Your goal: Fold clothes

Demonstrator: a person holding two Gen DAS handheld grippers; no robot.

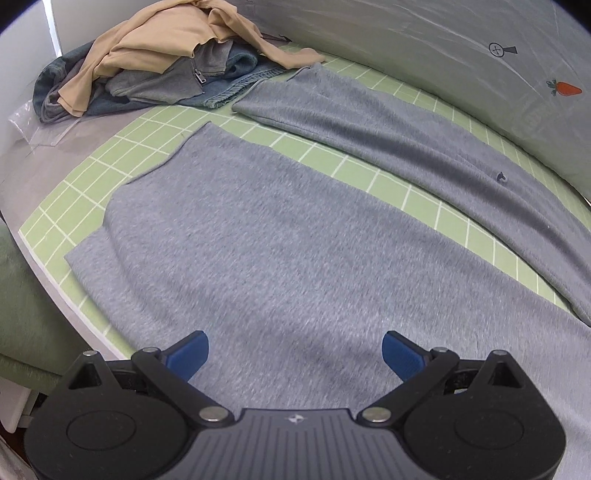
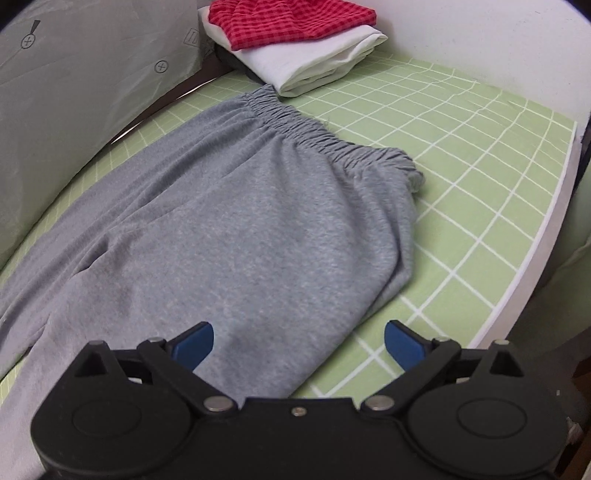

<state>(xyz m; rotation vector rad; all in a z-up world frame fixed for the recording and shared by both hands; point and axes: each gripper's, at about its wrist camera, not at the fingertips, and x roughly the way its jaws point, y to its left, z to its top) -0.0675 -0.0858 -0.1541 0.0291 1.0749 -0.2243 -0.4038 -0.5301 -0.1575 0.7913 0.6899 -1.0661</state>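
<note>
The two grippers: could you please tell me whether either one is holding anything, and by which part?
Nothing is held. The left gripper and right gripper are both open above the grey trousers.

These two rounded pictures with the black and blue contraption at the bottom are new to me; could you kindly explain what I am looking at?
Each picture comes from a wide-angle camera fixed on a hand-held gripper, looking forward along its two fingers; a person carries one in each hand. The black frame with blue pads is the tool itself: the left gripper in one view, the right gripper in the other. Both have their jaws wide open and hold nothing.

Below them, grey sweatpants lie spread on a green gridded mat. The left view shows the two legs, the right view the gathered waistband. Beyond the legs sits an unfolded heap of clothes; beyond the waistband, a folded stack with a red checked cloth on top.
</note>
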